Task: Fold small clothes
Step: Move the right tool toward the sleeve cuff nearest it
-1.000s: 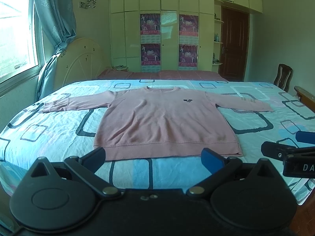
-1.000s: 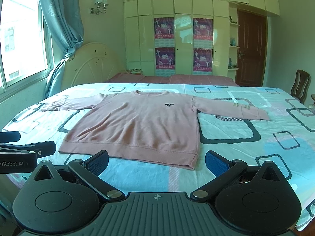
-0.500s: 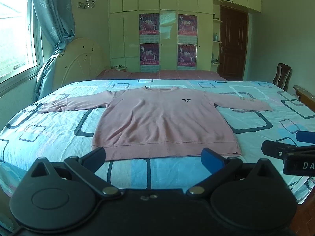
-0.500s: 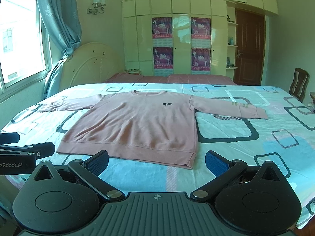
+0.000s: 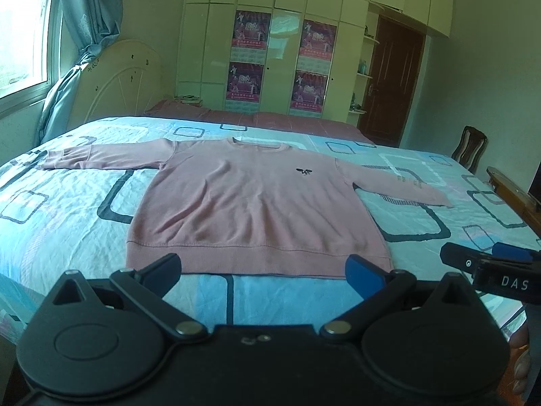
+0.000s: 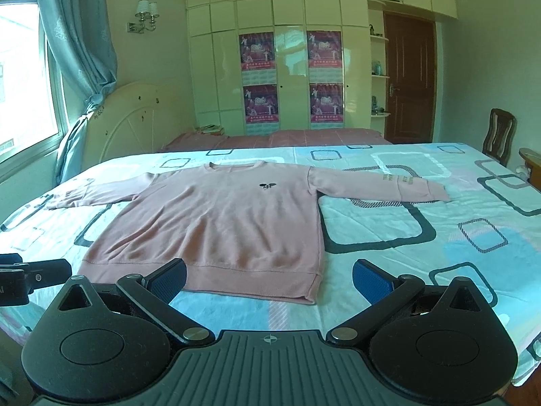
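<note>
**Pink sweatshirt lies flat as two grippers wait at the foot of the bed**

Pink knit, ribbed at hem, cuffs and neck, the sweatshirt (image 5: 260,203) lies face up on a bed (image 5: 67,223) covered in a light blue sheet printed with dark rounded rectangles. In the left wrist view the left gripper (image 5: 263,267) hangs just short of the hem, its fingers spread wide and holding nothing. The garment lies straight ahead of it, hem nearest, collar farthest, both sleeves stretched sideways so the long axis runs across the bed. A small dark emblem (image 5: 303,171) marks the chest. The tip of the right gripper (image 5: 490,264) shows at the right edge, off the garment over bare sheet.

In the right wrist view the right gripper (image 6: 268,279) is likewise spread and empty, blue pads showing on its fingers. The sweatshirt (image 6: 216,216) sits ahead and to its left, with the hem's right corner (image 6: 312,296) closest. The right sleeve (image 6: 378,186), printed with small lettering near the cuff, reaches toward the right side of the bed. The left gripper (image 6: 33,275) pokes in at the left edge, nearer the hem's other corner.

No fold has started, by the look of it; each gripper seems placed for its own side.
</note>
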Demonstrator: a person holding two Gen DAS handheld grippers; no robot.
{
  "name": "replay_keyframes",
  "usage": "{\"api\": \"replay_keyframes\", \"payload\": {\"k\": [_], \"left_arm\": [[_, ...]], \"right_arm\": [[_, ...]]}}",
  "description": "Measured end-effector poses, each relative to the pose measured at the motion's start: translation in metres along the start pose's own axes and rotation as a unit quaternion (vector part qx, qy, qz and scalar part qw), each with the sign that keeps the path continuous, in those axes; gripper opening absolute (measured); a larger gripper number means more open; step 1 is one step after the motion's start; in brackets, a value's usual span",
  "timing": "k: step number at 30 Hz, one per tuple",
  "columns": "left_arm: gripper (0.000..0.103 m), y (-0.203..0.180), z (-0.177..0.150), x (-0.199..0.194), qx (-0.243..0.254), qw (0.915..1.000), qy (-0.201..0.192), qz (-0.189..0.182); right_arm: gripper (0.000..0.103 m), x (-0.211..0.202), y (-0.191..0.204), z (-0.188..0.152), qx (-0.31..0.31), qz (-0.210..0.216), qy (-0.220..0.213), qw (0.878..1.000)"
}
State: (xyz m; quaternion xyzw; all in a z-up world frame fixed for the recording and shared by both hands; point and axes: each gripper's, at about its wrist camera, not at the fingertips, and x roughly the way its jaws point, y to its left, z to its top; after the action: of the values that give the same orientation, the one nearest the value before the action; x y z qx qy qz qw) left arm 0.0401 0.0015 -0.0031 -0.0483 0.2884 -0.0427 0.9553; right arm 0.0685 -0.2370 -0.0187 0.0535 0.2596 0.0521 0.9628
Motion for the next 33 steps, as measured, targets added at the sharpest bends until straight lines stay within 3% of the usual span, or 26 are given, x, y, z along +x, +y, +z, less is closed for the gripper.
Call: {"api": "replay_keyframes", "payload": {"k": [5, 8, 13, 17, 21, 27, 33], "left_arm": [[0.103, 0.007, 0.013, 0.038, -0.001, 0.9993, 0.007, -0.037], [0.103, 0.010, 0.025, 0.067, 0.007, 0.9985, 0.014, -0.052], [0.103, 0.018, 0.049, 0.111, 0.019, 0.9965, 0.017, -0.079], [0.103, 0.022, 0.075, 0.136, 0.050, 0.9956, 0.014, -0.078], [0.103, 0.031, 0.095, 0.153, 0.076, 0.9943, -0.018, -0.072], [0.103, 0.047, 0.112, 0.192, 0.027, 0.9965, -0.004, -0.079], [0.103, 0.039, 0.123, 0.226, 0.049, 0.9958, 0.009, -0.077]], "right_arm": [[0.103, 0.029, -0.008, 0.008, 0.021, -0.014, -0.024, 0.999], [0.103, 0.048, -0.013, 0.015, 0.045, -0.033, -0.066, 0.996], [0.103, 0.091, -0.021, 0.043, 0.058, -0.054, -0.032, 0.996], [0.103, 0.111, -0.034, 0.064, 0.108, -0.079, -0.025, 0.991], [0.103, 0.120, -0.048, 0.084, 0.148, -0.100, -0.058, 0.982], [0.103, 0.136, -0.075, 0.105, 0.158, -0.130, -0.069, 0.976], [0.102, 0.163, -0.124, 0.117, 0.164, -0.167, -0.074, 0.969]]}}
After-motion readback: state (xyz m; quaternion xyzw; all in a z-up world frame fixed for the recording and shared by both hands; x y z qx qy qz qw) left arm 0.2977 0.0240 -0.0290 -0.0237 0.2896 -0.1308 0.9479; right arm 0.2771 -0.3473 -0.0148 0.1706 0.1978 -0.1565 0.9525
